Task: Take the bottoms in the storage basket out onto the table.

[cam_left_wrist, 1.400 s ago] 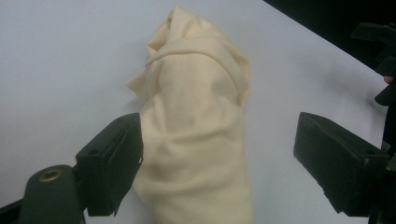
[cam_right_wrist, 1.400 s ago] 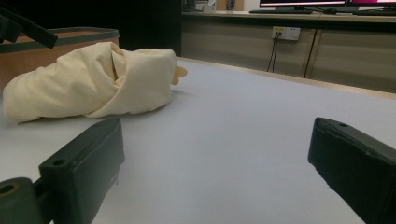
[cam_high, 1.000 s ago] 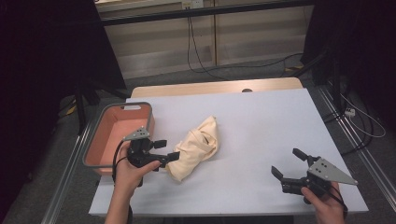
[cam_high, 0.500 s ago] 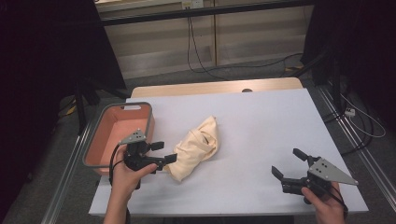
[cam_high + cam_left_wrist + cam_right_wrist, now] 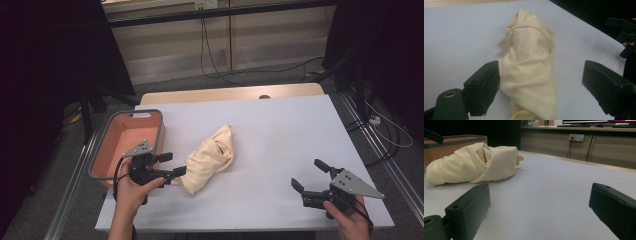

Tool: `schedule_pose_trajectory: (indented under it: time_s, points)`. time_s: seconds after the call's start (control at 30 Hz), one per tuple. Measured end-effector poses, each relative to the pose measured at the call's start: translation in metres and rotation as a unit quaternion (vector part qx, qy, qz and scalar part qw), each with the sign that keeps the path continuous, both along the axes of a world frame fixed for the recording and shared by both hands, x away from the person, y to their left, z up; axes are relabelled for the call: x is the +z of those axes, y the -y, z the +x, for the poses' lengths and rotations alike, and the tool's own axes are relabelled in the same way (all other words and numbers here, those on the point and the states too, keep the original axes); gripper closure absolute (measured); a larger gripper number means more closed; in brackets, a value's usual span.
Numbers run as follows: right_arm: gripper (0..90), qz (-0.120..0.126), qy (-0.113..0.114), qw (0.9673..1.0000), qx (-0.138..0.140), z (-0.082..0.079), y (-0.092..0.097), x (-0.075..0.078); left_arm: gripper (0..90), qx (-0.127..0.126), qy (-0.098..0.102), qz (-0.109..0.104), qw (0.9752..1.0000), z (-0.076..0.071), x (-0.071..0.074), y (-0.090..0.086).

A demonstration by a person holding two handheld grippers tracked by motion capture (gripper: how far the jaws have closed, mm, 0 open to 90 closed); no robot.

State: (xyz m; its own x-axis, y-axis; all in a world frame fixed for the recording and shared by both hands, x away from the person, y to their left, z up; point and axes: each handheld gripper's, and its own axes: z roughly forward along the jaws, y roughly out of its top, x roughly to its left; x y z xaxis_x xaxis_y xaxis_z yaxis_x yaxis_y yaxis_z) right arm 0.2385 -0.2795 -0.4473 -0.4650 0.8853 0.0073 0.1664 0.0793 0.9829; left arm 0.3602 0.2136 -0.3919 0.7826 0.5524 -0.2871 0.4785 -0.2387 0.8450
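The left gripper, jaws open, straddles the near end of the rolled cream cloth bundle, whose long axis runs straight ahead; the right gripper, also open, sits well apart.

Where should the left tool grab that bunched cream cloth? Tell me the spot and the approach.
Take the cream cloth bundle at its narrow near end, coming in low along the white table from the orange bin's side. The left tool already straddles that end with open jaws, and the folds there look thin enough to pinch.

no readable text, no labels, no brands, no numbers, no signs anywhere
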Motion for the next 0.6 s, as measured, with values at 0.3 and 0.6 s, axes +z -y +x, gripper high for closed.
schedule_pose_trajectory:
  time_s: [0.3,0.6]
  points:
    - [3.5,0.001,-0.001,1.0,-0.002,-0.001,0.002,0.0,15.1,0.006,0.005,-0.004,1.0,-0.002,0.0,-0.006]
    - [3.5,0.001,-0.001,1.0,-0.005,-0.002,0.003,0.001,14.1,0.009,0.008,-0.007,0.9999,-0.003,0.0,-0.011]
